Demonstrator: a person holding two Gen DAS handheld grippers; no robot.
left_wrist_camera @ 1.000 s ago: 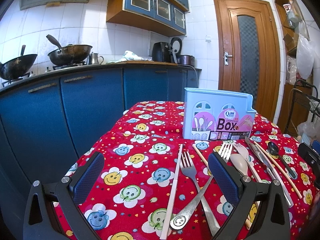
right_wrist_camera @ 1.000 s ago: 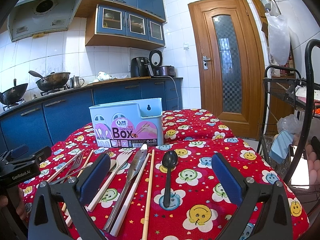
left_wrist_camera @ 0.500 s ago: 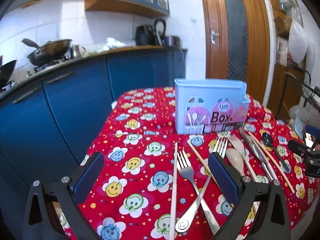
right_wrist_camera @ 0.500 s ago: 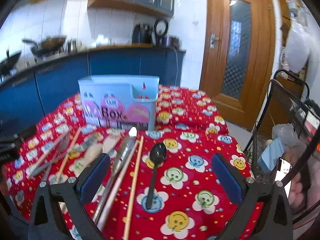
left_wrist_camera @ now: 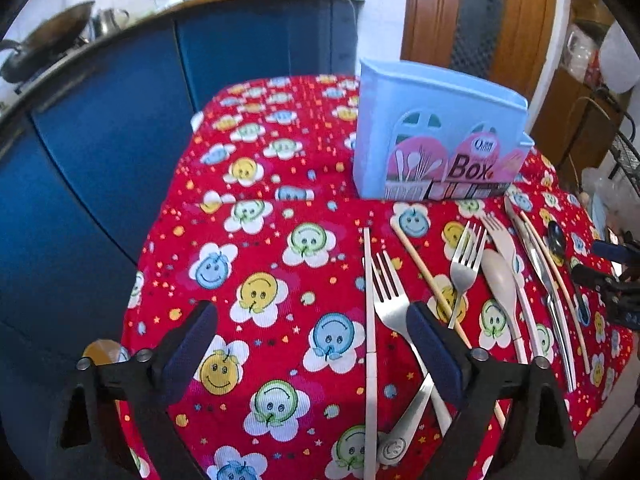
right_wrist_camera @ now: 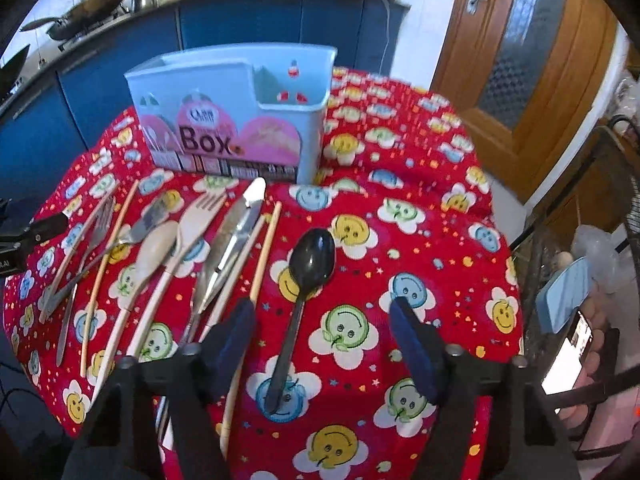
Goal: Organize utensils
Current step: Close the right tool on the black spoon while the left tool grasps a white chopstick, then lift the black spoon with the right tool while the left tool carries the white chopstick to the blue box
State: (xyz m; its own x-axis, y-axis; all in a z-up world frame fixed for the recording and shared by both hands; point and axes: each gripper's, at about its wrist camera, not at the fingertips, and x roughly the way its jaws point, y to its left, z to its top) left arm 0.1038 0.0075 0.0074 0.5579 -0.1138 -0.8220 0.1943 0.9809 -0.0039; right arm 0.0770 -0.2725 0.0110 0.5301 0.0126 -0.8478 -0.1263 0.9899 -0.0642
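Observation:
A light blue utensil box (left_wrist_camera: 436, 136) stands at the far side of the red smiley tablecloth (left_wrist_camera: 260, 264); it also shows in the right wrist view (right_wrist_camera: 236, 116). Several utensils lie in front of it: two steel forks (left_wrist_camera: 390, 300), chopsticks (left_wrist_camera: 370, 320), a beige spoon (left_wrist_camera: 500, 276), steel tongs (right_wrist_camera: 232, 244) and a black spoon (right_wrist_camera: 310, 264). My left gripper (left_wrist_camera: 312, 336) is open and empty above the cloth, left of the forks. My right gripper (right_wrist_camera: 322, 326) is open and empty, straddling the black spoon's handle from above.
Blue kitchen cabinets (left_wrist_camera: 120, 120) with woks on the counter stand behind the table. A wooden door (right_wrist_camera: 532, 48) is at the back right. A wire rack (right_wrist_camera: 580, 240) and a phone stand right of the table. The table edges drop off close on both sides.
Both grippers have risen and tilted down over the table. The right gripper has moved in over the black spoon.

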